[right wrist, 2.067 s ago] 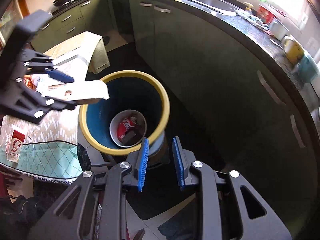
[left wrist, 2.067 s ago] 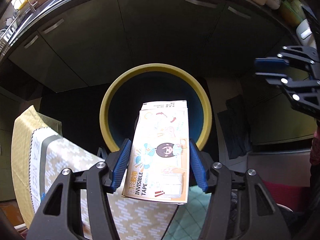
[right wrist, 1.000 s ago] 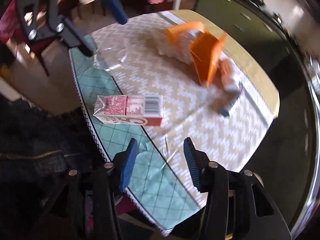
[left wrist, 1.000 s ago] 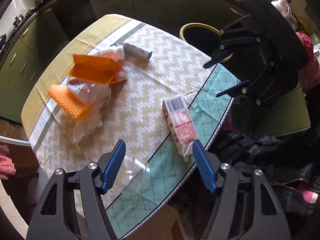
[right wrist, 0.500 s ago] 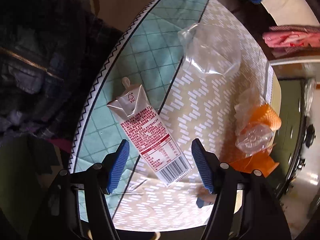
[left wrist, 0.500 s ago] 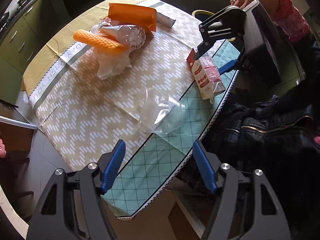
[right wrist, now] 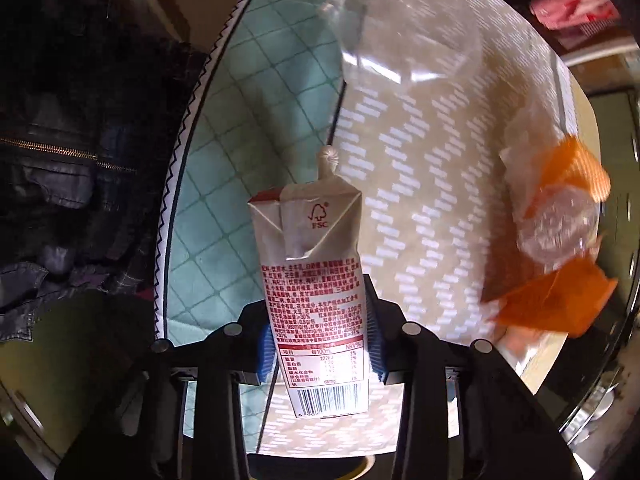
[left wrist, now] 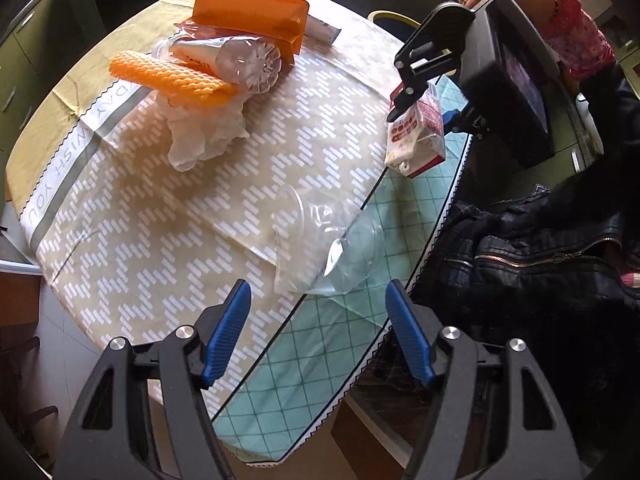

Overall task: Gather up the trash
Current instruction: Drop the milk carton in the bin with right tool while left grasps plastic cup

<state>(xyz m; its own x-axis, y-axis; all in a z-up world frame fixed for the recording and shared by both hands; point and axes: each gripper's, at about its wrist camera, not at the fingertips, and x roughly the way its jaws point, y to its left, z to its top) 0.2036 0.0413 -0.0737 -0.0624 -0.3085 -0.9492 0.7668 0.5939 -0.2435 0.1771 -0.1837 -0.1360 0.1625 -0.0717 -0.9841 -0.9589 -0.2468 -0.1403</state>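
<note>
A red-and-white drink carton (right wrist: 316, 280) lies near the round table's teal edge. My right gripper (right wrist: 320, 340) points down over it, its jaws closing with both blue pads against the carton's sides. In the left wrist view the same carton (left wrist: 420, 140) sits under the right gripper (left wrist: 426, 108), held by a person's hand in a pink sleeve. My left gripper (left wrist: 318, 332) is open and holds nothing, hovering just short of a crumpled clear plastic cup (left wrist: 320, 248). Farther back lie an orange packet (left wrist: 248, 12), a crushed clear bottle (left wrist: 240, 60) and an orange net (left wrist: 168, 76).
A patterned cloth (left wrist: 140, 216) covers the table. White crumpled plastic (left wrist: 204, 132) and a small tube (left wrist: 320, 32) lie by the orange pile. A yellow bin rim (left wrist: 388, 14) shows beyond the table. A black jacket (left wrist: 540, 264) hangs at the right edge.
My right gripper rolled, dropped onto the carton and narrowed from wide apart to touching its sides. My left gripper came lower and nearer the clear cup, still open.
</note>
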